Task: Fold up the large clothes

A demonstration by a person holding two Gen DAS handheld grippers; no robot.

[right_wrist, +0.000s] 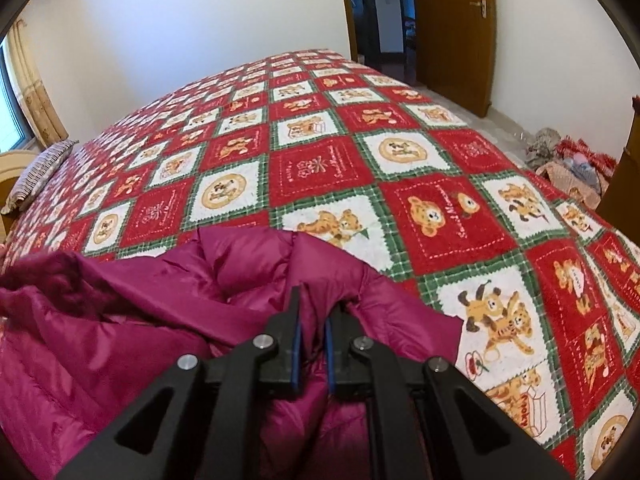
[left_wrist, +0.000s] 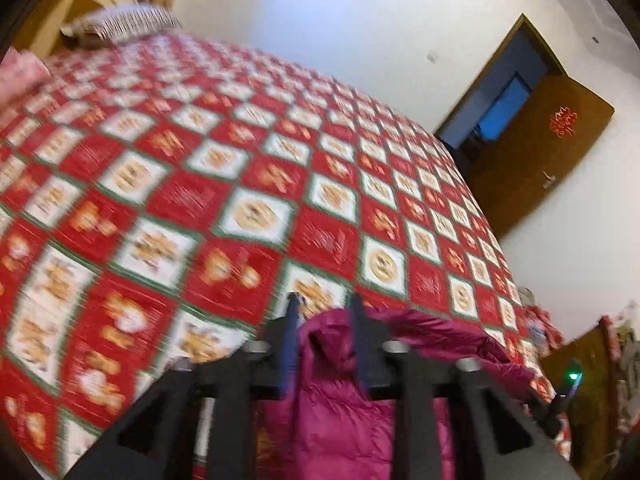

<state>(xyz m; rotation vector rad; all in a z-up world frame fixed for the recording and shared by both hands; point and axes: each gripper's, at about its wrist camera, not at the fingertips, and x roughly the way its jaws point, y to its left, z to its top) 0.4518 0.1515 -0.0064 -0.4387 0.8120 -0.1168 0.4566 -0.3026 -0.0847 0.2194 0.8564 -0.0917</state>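
A magenta puffer jacket (left_wrist: 340,400) lies crumpled on the near part of a bed covered by a red, white and green teddy-bear quilt (left_wrist: 240,160). My left gripper (left_wrist: 325,298) stands open just above the jacket's far edge; a raised fold shows between its fingers, but the pads do not press on it. In the right wrist view the jacket (right_wrist: 120,340) spreads to the lower left over the quilt (right_wrist: 360,140). My right gripper (right_wrist: 318,300) is shut on a ridge of the jacket's fabric pinched between its blue pads.
A striped pillow (right_wrist: 36,172) lies at the bed's far left end by a curtained window (right_wrist: 24,80). A brown door (right_wrist: 452,20) stands open beyond the bed. Clothes are piled on the floor (right_wrist: 568,160) beside wooden furniture (right_wrist: 628,168) at right.
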